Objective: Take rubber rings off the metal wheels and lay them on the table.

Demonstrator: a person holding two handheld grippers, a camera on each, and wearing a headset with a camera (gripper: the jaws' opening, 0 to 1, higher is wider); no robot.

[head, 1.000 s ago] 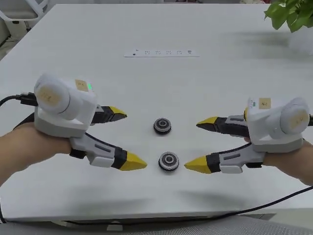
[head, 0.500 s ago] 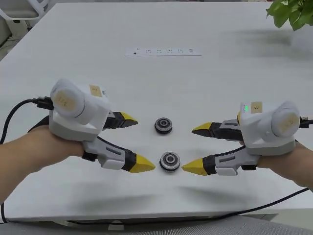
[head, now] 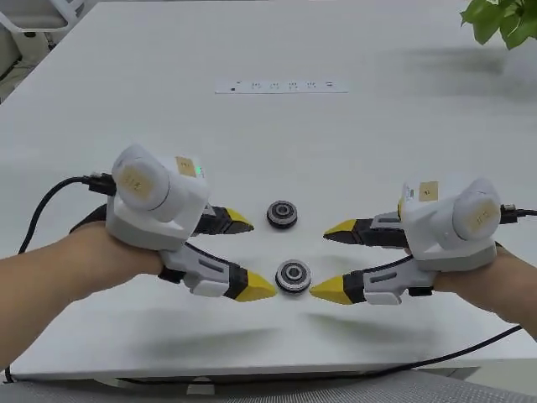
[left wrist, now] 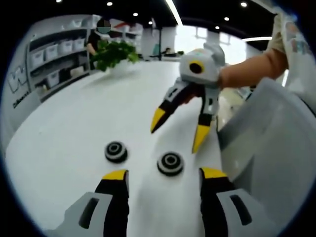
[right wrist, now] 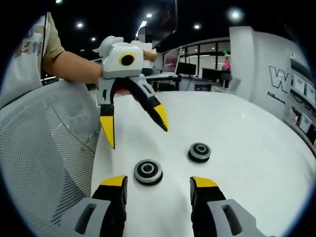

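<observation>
Two small metal wheels with black rubber rings lie flat on the white table. The near wheel (head: 292, 275) (left wrist: 170, 163) (right wrist: 148, 172) sits between the two grippers' lower tips. The far wheel (head: 282, 213) (left wrist: 116, 151) (right wrist: 199, 152) lies a little behind it. My left gripper (head: 245, 254) (left wrist: 159, 176) is open, its yellow tips just left of the near wheel. My right gripper (head: 331, 260) (right wrist: 157, 183) is open too, its tips just right of that wheel. Neither gripper touches a wheel. Each gripper appears in the other's view, the right gripper (left wrist: 177, 132) and the left gripper (right wrist: 136, 128).
A white power strip (head: 280, 86) lies further back on the table. A green plant (head: 499, 18) (left wrist: 113, 52) stands at the far right corner. A black cable (head: 50, 206) trails from the left gripper along the table's near edge. A mesh chair (right wrist: 39, 148) is close behind.
Both grippers have moved inward toward the near wheel, narrowing the gap around it. The wheels have stayed in place. Both stay open.
</observation>
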